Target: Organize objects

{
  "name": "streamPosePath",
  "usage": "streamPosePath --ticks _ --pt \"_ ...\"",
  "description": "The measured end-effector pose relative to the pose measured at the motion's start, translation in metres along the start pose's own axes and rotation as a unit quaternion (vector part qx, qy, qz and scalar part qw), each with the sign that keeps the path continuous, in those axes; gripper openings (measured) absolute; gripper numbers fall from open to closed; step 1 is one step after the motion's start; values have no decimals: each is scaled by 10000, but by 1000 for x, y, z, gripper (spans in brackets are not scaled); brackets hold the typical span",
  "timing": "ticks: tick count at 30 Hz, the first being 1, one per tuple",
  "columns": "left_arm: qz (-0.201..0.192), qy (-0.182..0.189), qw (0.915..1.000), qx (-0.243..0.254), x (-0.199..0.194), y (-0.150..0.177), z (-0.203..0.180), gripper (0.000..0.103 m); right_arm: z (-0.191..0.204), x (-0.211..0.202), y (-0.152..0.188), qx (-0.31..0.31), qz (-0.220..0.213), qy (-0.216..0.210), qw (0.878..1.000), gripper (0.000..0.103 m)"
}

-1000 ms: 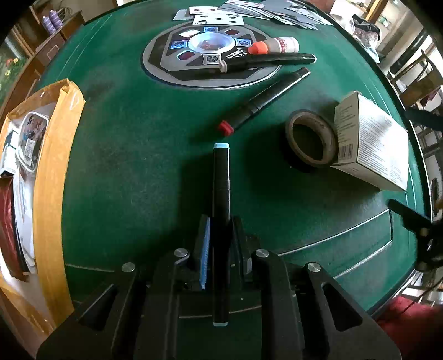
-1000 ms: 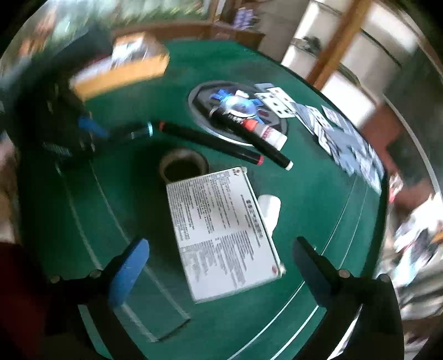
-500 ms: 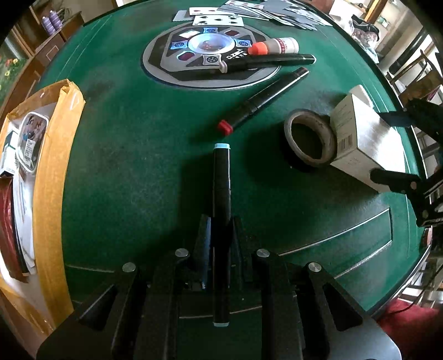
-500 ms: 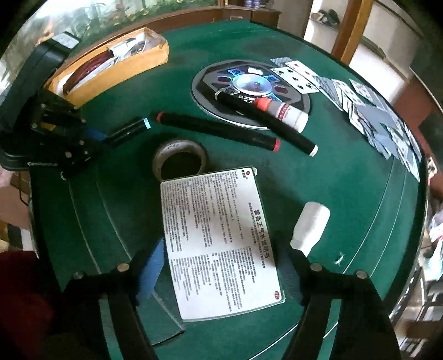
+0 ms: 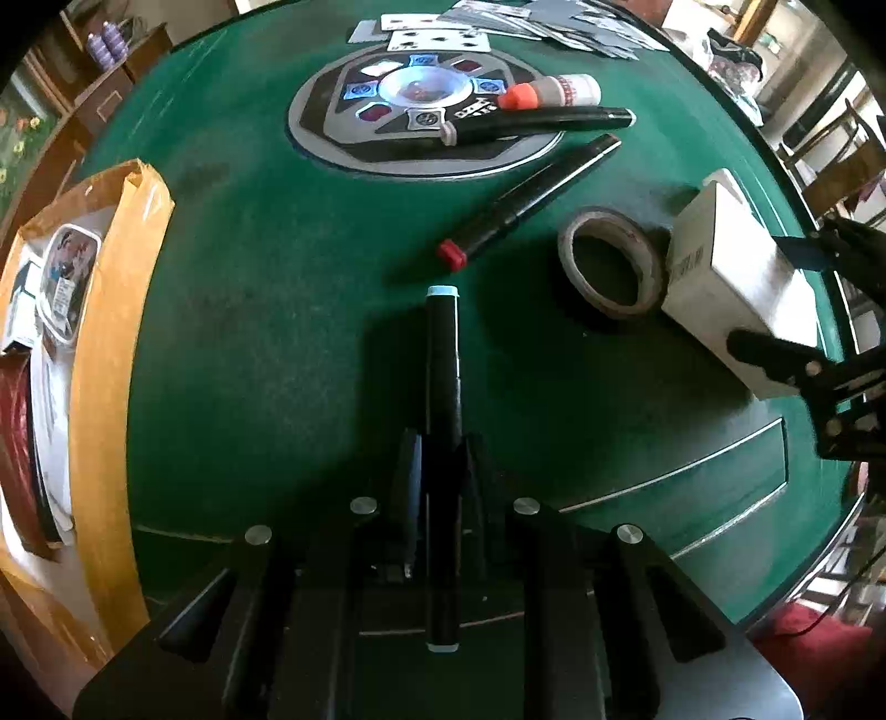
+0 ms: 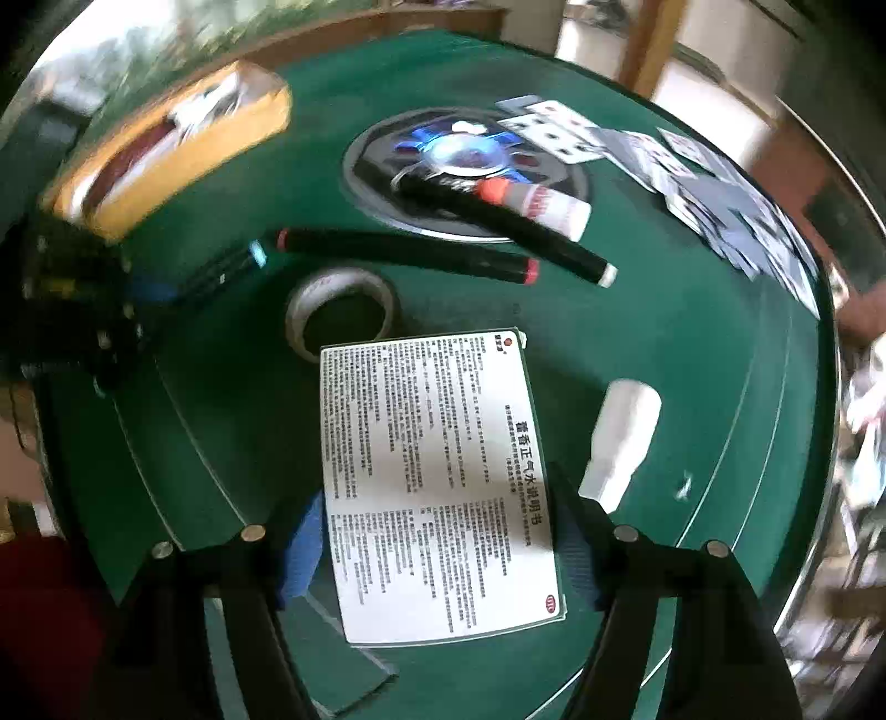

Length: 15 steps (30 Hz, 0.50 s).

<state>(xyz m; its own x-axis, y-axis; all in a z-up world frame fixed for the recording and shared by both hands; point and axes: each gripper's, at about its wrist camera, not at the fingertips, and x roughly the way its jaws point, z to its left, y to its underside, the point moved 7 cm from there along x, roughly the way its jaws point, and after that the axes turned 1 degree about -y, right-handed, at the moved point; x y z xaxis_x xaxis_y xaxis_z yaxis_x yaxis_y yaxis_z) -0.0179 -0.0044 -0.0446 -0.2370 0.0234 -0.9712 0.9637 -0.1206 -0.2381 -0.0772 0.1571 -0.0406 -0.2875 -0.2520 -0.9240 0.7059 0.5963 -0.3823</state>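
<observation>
Between the right gripper's (image 6: 437,548) two pads, a white box (image 6: 437,476) is lying flat on the green table (image 6: 692,332), printed face up. Its long axis is running from six toward twelve o'clock in the right wrist view, straight along the fingers, so the pads are flanking its two long sides. The jaws have just been closing around it and are standing about box-wide; the blue pad (image 6: 302,548) at eight o'clock and the dark one at four are sitting right at its edges, but blur is keeping me from telling whether they are pressing yet. The right hand is plainly the nearer one to the box.

Just beside the box at two o'clock a small white bottle (image 6: 623,437) is lying, and at eleven a tape roll (image 6: 340,310) is touching or nearly touching its far corner. Beyond, two black markers (image 6: 407,252) and a glue bottle (image 6: 531,202) are lying by the round hub (image 6: 382,149).

The left gripper (image 5: 440,459) is clamping tight on a black marker (image 5: 441,354) with pale blue caps, the marker pointing at twelve o'clock. A yellow-rimmed tray (image 5: 105,343) is sitting at nine o'clock; its contents are cut off by the frame. Playing cards (image 5: 437,39) are spreading at twelve.
</observation>
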Motion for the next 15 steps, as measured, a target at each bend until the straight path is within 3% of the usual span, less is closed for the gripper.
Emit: streamPosePath --ticks 7,15 --pt "-108 271 9995 -145 7 -4 -6 14 -4 -38 11 1317 -560 -338 9891 72" --pt "-168 815 9963 -201 -10 2 18 14 20 -48 10 1923 -733 -289 9782 72"
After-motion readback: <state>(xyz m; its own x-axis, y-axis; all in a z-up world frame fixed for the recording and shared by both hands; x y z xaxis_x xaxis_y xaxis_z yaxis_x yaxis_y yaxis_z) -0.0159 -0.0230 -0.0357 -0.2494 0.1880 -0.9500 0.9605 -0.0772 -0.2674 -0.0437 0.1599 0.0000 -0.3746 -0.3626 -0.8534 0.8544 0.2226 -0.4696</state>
